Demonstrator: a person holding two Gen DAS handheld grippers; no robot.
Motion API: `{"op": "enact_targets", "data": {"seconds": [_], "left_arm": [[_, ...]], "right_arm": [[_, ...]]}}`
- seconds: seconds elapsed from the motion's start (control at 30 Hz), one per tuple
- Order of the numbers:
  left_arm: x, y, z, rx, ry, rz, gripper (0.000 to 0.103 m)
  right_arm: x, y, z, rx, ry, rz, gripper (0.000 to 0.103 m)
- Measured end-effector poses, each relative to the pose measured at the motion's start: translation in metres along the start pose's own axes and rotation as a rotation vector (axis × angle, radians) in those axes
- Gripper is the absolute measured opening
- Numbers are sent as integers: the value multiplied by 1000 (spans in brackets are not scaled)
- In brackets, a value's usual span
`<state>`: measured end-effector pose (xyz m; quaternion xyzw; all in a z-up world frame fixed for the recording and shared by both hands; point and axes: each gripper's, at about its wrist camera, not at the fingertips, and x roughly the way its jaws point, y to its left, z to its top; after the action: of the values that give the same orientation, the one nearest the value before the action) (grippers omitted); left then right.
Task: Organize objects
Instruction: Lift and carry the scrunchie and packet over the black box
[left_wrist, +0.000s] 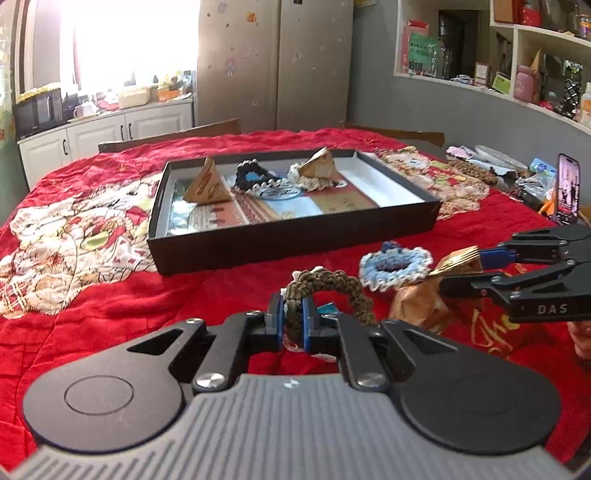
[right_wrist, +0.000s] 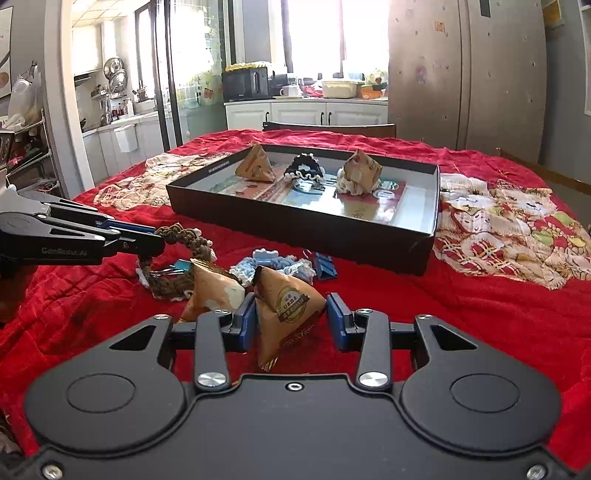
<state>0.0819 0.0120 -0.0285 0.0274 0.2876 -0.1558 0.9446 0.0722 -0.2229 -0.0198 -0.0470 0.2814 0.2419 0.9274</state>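
The left gripper (left_wrist: 291, 317) is clamped tight on the brown braided bracelet (left_wrist: 328, 282), its blue pads pinching one side of the loop, so the bit between them is hidden. From the right wrist view you only see that gripper side-on (right_wrist: 147, 245), and the loop (right_wrist: 184, 240) hangs off its tip with its lower half tucked behind a packet.

The right gripper (right_wrist: 291, 319) has a brown pyramid packet (right_wrist: 286, 308) between its blue pads. The jaws are partly apart and the left pad sits against the packet, but I can't tell if the right pad actually touches. In the left wrist view that gripper (left_wrist: 458, 271) comes in from the right edge and covers most of the packets, so no help there.

Just behind, a second brown packet (right_wrist: 212, 291) leans in, with a light blue crochet scrunchie (right_wrist: 273, 264) and a blue clip (right_wrist: 325, 266) near the tray's front wall; the clip is barely visible from the left side.

The black tray (left_wrist: 295, 236) sits mid-table on the red blanket (left_wrist: 110, 306), holding two packets and a dark scrunchie (right_wrist: 304, 168). A phone (left_wrist: 567, 188) stands at the right edge, seen only from the left wrist view.
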Motion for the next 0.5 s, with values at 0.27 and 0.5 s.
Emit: {"op": "enact_targets", "data": {"seconds": [0.27, 0.5], "left_arm": [[-14, -9, 7, 24, -34, -16, 12], [-27, -14, 12, 38, -68, -20, 12]], "right_arm": [[-13, 2, 7, 2, -37, 12, 38], [-24, 5, 13, -12, -71, 14, 38]]}}
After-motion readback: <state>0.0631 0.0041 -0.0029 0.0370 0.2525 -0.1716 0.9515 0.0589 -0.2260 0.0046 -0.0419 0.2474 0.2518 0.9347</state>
